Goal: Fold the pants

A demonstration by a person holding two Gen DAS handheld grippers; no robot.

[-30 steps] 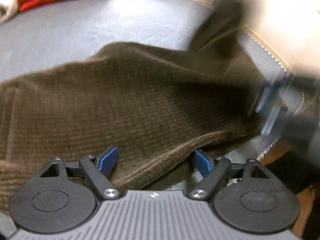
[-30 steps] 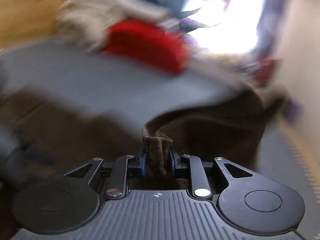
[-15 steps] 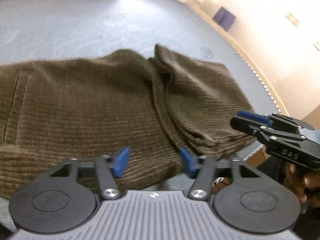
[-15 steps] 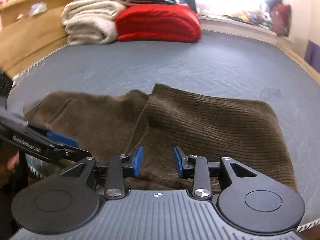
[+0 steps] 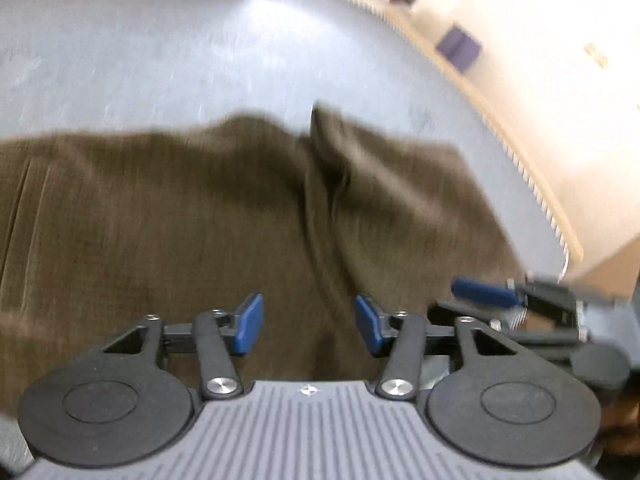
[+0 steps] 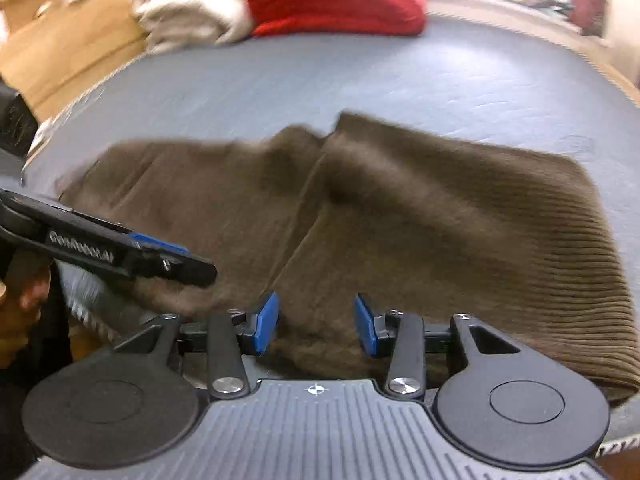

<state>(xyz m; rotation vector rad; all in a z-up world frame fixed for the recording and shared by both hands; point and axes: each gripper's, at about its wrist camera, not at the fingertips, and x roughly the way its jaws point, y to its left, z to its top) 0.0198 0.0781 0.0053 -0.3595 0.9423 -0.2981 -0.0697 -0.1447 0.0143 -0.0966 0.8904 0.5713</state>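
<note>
Brown corduroy pants [image 5: 200, 216] lie folded on the grey bed, one part lapped over the other with a raised fold ridge down the middle; they also show in the right wrist view [image 6: 400, 216]. My left gripper [image 5: 308, 324] is open and empty, just above the near edge of the pants. My right gripper [image 6: 316, 322] is open and empty over the near edge too. The right gripper shows at the right in the left wrist view [image 5: 492, 292]. The left gripper shows at the left in the right wrist view [image 6: 160, 252].
The grey mattress [image 6: 360, 76] stretches behind the pants. A red folded blanket [image 6: 336, 0] and a cream one [image 6: 188, 4] sit at the far end. A wooden frame [image 6: 60, 40] is at the left, a cream wall [image 5: 540, 80] at the right.
One second ago my right gripper was shut on the pants' edge and swinging it over; it has let go and opened wider. Both grippers have drawn back slightly, and the pants now lie folded.
</note>
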